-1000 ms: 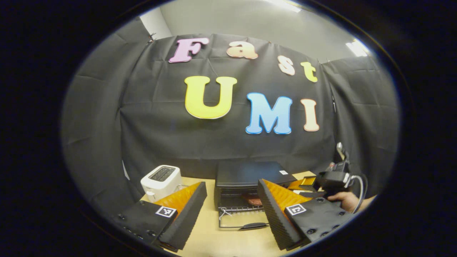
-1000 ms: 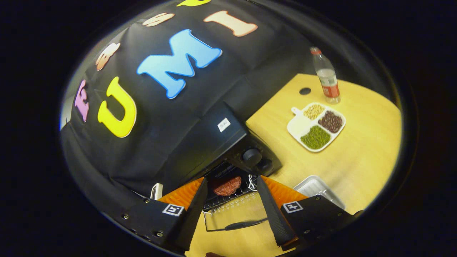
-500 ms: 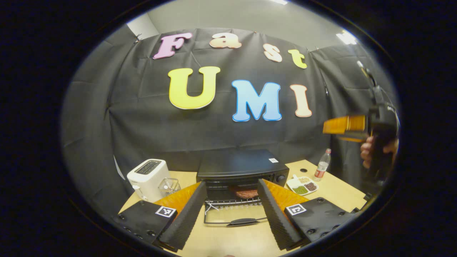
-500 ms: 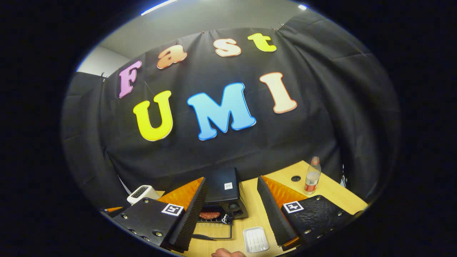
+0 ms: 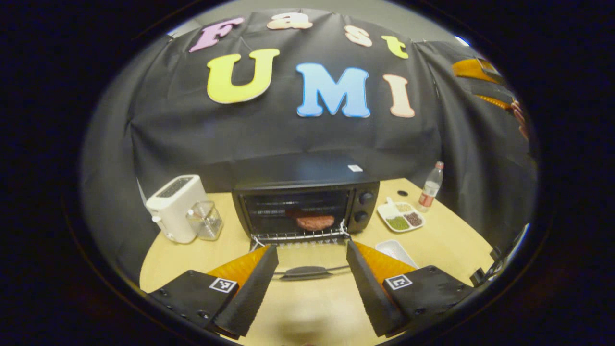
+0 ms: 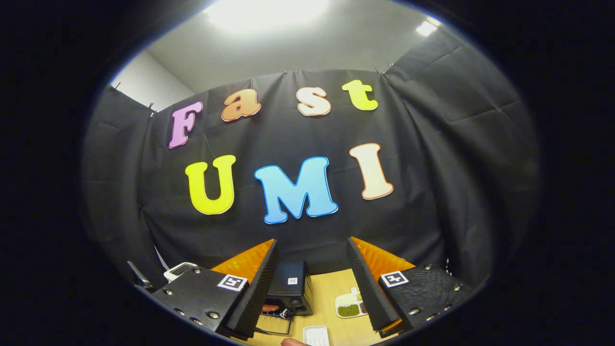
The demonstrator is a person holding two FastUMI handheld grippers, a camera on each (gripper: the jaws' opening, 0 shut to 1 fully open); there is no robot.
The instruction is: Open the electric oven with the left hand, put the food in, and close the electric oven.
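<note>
step: food [image 5: 314, 222] in oven [image 5: 304, 202], door [image 5: 307, 269] down | left claw [image 5: 311, 283] wide, empty | right claw [image 6: 311, 288] wide | next: lift door handle [image 5: 304, 273] shut

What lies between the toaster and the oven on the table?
In the left gripper view, a small clear container stands between the toaster and the oven, beside the toaster.

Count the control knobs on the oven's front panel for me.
2, both on the panel right of the open oven cavity: upper knob near the top, lower knob directly below. The left tongs hide none of that panel.
</note>
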